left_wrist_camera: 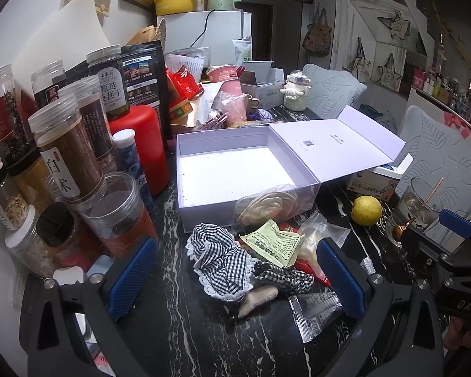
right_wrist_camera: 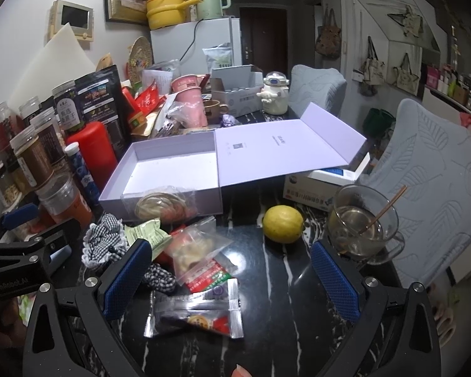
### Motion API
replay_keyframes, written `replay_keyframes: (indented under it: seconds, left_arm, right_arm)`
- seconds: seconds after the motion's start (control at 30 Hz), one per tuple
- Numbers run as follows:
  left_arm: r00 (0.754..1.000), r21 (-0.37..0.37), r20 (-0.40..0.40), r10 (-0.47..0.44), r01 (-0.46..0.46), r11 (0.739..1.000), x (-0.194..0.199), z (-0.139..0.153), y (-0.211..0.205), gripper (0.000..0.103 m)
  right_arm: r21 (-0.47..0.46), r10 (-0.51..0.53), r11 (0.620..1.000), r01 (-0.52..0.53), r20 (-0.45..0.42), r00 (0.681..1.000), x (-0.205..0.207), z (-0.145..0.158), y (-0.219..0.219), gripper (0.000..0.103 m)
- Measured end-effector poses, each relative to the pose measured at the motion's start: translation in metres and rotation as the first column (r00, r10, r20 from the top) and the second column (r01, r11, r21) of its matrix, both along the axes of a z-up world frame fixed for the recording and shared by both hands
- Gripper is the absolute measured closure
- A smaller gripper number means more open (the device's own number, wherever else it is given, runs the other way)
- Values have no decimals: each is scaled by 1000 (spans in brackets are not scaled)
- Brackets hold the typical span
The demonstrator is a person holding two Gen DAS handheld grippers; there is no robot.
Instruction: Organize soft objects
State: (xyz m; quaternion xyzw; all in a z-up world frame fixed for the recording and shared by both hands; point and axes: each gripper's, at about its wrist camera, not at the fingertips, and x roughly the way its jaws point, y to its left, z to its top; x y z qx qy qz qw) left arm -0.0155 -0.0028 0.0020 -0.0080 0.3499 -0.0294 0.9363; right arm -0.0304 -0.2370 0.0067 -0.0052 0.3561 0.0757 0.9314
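left gripper [left_wrist_camera: 235,270] jaws wide, empty | gingham cloth [left_wrist_camera: 219,257] lay between them, long axis 10-to-4 | white box [left_wrist_camera: 204,207] at 12 | right gripper [right_wrist_camera: 232,275] jaws wide, farther off

Two low wrist views side by side, facing the open box [left_wrist_camera: 232,169], sharing the lemon [right_wrist_camera: 282,224]

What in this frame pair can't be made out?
- Checked cloth: its right part is behind the left finger in the right wrist view.
- Beige plush piece: mostly under the cloth in the left wrist view; what it is, unclear.
- Open box: the clear bag hides part of its front wall.
- Green packet: print too small to read.
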Motion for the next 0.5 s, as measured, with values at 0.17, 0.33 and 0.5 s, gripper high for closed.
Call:
replay_keyframes:
  seconds: [0.17,0.33,0.5]
  left_arm:
    - [1000,0,0,0,0,1000,0,0,1,0]
    - [1000,0,0,-1,1,1000,0,0,1,0]
    - [1000,3,-3,-3,3,1000,0,0,1,0]
  right_arm:
    - [-1,0,1000,0,1,1000,-1,-1,0,0]
    - [-1,0,1000,0,1,1000,-1,-1,0,0]
    - [-1,0,1000,0,3,1000,-1,-1,-1,0]
